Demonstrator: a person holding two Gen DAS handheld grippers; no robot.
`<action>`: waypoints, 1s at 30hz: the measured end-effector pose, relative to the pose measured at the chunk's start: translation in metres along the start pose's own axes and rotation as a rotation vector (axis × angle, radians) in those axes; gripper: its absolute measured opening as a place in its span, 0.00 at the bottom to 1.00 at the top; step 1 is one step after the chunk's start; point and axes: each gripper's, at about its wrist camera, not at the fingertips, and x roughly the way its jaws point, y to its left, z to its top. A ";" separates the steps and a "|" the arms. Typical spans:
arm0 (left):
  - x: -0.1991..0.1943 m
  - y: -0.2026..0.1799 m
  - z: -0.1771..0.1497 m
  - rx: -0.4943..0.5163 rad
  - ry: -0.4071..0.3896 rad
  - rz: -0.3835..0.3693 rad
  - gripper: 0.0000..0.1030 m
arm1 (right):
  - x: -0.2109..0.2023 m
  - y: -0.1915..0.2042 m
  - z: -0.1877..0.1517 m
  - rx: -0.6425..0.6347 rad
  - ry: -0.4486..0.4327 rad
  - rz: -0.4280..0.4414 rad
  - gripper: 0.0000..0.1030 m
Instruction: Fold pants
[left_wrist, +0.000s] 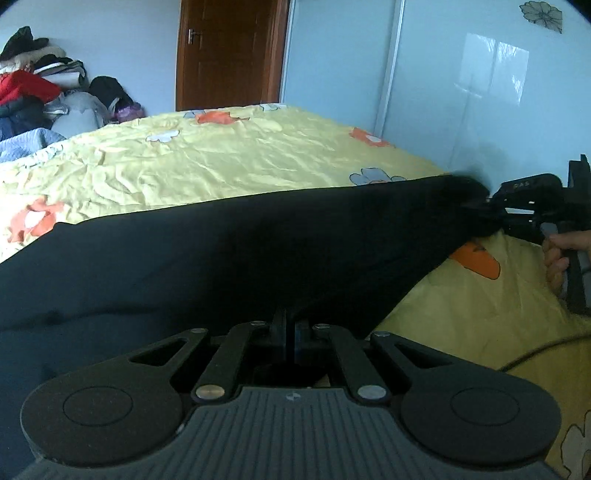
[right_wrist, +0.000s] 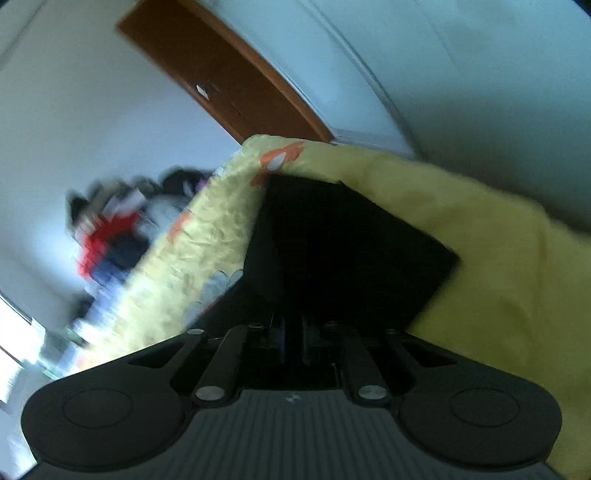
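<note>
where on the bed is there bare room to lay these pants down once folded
Free: the wide stretch of yellow flowered bedsheet between the black pants and the far edge by the brown wooden door. A smaller bare patch lies under the raised right gripper. Crowded: the heap of clothes at far left.

Black on yellow, and plenty of flowers.

The pants (left_wrist: 221, 254) are plain black, no pattern showing, and the bed (left_wrist: 240, 155) under them wears a pale yellow cover printed with orange and white-grey flowers outlined in dark line. Both claws, left claw (left_wrist: 290, 332) and right claw (left_wrist: 489, 206), are matt black, with silver rivets and a ribbed grey body on the near one. Behind, a warm brown door (left_wrist: 229, 51), pale blue-white walls, and a clothes pile (left_wrist: 33, 85) in red, navy, white and black.
</note>
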 end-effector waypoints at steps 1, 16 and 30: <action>-0.001 0.002 0.002 -0.005 -0.002 -0.002 0.04 | -0.002 -0.003 0.001 0.020 -0.004 0.005 0.09; -0.017 0.020 0.006 -0.174 -0.051 0.001 0.05 | 0.019 0.030 0.038 -0.034 -0.071 0.100 0.07; -0.011 0.011 -0.003 -0.123 -0.030 0.017 0.09 | -0.005 -0.010 0.032 0.039 -0.072 0.014 0.10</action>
